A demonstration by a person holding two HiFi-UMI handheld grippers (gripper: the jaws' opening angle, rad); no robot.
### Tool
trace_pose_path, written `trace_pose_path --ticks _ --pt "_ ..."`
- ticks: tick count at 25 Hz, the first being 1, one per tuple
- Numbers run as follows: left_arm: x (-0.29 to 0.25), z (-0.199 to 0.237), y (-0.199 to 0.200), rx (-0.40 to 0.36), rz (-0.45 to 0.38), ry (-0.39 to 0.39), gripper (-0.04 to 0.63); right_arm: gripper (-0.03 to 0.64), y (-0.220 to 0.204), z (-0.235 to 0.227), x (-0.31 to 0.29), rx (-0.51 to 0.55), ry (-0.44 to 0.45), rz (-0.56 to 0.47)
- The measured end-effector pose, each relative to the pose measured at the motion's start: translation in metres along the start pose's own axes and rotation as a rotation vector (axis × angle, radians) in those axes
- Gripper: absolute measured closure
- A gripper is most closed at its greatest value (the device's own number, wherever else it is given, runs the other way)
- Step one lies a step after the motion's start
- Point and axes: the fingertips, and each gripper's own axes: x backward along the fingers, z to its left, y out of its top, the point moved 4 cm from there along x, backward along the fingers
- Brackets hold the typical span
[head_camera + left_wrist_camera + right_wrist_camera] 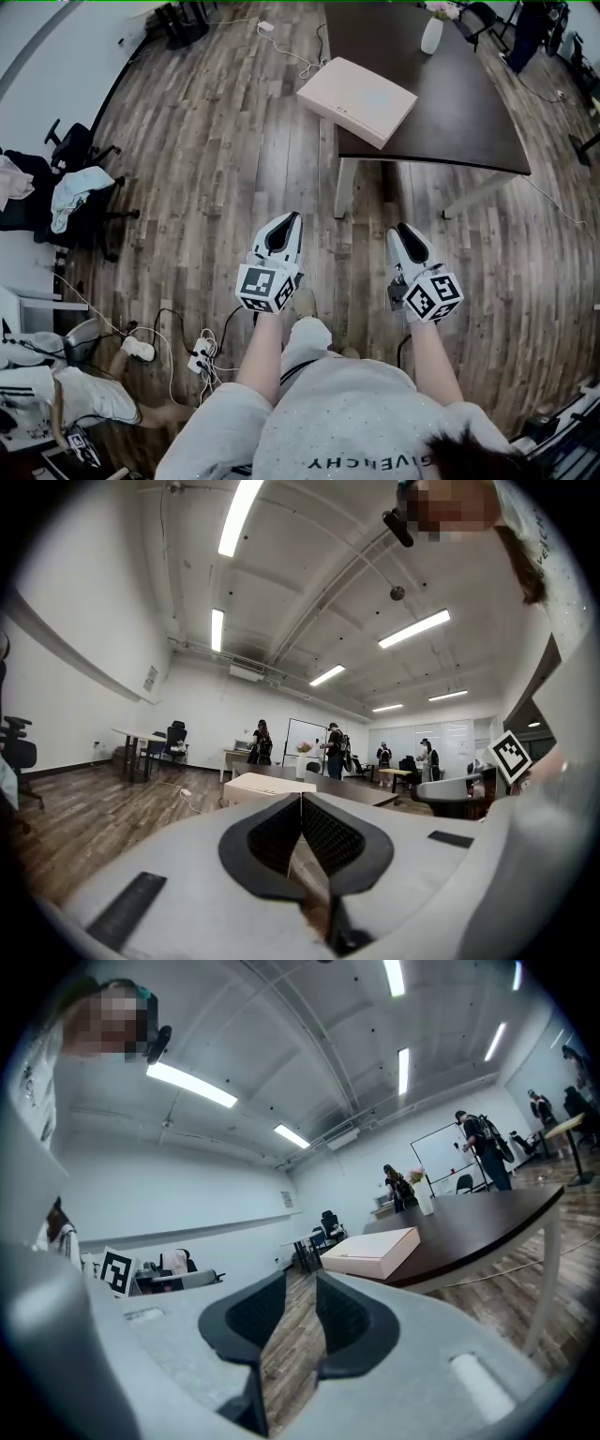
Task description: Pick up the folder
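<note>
The folder (356, 98) is a flat, pale pink case lying on the near left corner of a dark table (459, 112), partly overhanging the edge. It also shows ahead in the left gripper view, folder (267, 785), and in the right gripper view, folder (370, 1252). Both grippers point level toward it from well short of the table, over the wooden floor. My left gripper (292, 219) (301, 799) has its tips pressed together and holds nothing. My right gripper (405, 228) (302, 1281) shows a narrow gap between its pads, with only floor seen through it.
A white vase (431, 35) stands at the table's far side. White table legs (345, 187) are under the near edge. Office chairs with clothes (70, 183) stand at the left, and cables with a power strip (200, 356) lie on the floor. Several people (333, 752) stand far off.
</note>
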Motion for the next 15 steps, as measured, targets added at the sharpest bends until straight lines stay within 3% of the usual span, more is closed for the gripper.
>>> trace_pose_path --ticks 15 --pt "-0.087 0.129 0.004 -0.016 0.066 -0.137 0.595 0.515 -0.017 0.002 -0.140 -0.070 -0.132 0.004"
